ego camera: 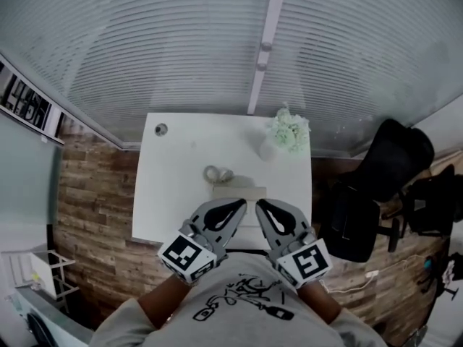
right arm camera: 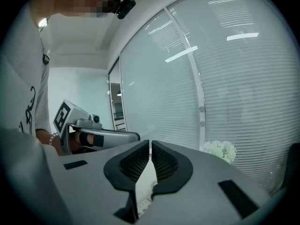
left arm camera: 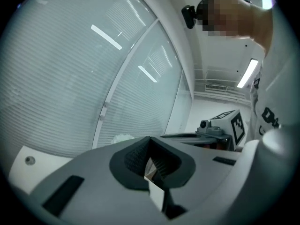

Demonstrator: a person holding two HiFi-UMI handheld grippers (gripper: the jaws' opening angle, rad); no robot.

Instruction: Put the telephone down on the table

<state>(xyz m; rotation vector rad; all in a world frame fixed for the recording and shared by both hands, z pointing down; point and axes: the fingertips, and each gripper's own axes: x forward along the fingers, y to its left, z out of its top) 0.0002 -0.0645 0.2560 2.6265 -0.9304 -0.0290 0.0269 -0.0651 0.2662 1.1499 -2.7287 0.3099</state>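
A pale, flat telephone [ego camera: 239, 191] lies on the white table [ego camera: 177, 186], with a small grey coiled piece [ego camera: 218, 173] just behind it. Its near edge is hidden by my gripper tips. Both grippers hang side by side above the table's front edge, close to the person's chest and apart from the telephone. My left gripper [ego camera: 241, 205] [left arm camera: 150, 144] is shut with nothing between its pads. My right gripper [ego camera: 260, 205] [right arm camera: 150, 146] is also shut and holds nothing. Each gripper view shows the other gripper beside it, pointing at the window blinds.
A vase of white flowers [ego camera: 289, 131] stands at the table's back right. A round cable hole [ego camera: 160, 129] sits at its back left. Black office chairs [ego camera: 376, 186] stand to the right, a white rack [ego camera: 42, 270] at lower left, and glass with blinds behind.
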